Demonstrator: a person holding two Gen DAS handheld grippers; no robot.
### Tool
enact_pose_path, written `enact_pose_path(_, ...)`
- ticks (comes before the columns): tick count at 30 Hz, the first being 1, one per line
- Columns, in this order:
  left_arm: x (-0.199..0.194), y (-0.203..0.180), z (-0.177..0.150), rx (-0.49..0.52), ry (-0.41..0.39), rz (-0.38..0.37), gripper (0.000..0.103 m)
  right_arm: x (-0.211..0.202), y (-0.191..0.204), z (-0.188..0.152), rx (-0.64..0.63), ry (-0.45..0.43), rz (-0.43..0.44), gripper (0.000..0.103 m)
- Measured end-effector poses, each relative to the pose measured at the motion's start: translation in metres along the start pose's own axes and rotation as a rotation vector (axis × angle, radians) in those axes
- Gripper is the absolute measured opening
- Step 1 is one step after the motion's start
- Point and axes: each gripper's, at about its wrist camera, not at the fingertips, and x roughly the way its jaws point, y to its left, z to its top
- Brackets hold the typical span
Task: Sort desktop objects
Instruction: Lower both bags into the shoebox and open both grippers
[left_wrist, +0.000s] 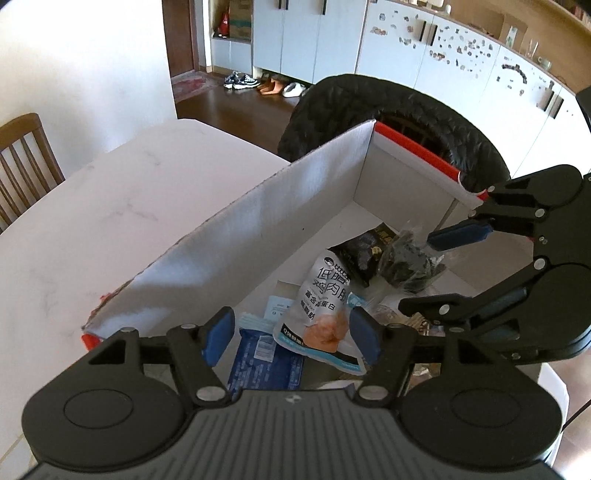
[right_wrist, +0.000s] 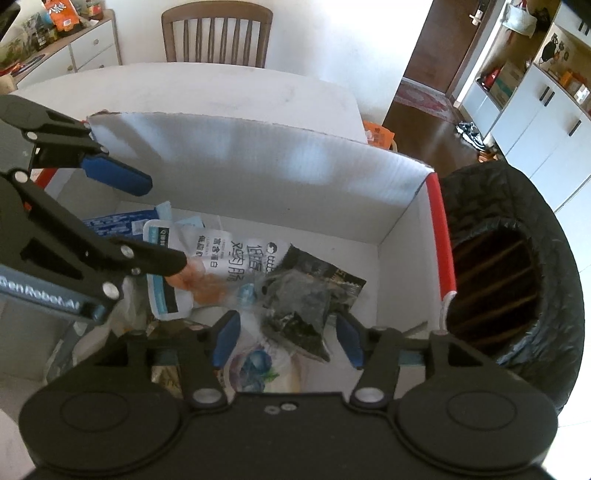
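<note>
Left gripper of mine hangs with jaws apart over the white chicken-breast pouch, pale with an orange picture, lying in the cardboard box; right gripper gapes over a dark crinkled packet.

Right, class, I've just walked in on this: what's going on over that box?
A person is sorting items into a white box on the table. Both grippers hover over it, jaws open and empty. The left hand-held gripper is above a white food pouch; the right hand-held gripper is above a dark clear-wrapped packet. Both lie loose in the box with other packets. A black-lined bin stands beside it.
</note>
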Motion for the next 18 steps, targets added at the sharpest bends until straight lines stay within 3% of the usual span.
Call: enact_pose_path(18, -0.048, -0.007, -0.014, -0.003, -0.07, -0.057, 0.073, -0.054, -0.007, -0.011, 0.057, -0.092, 0.049, 0.071)
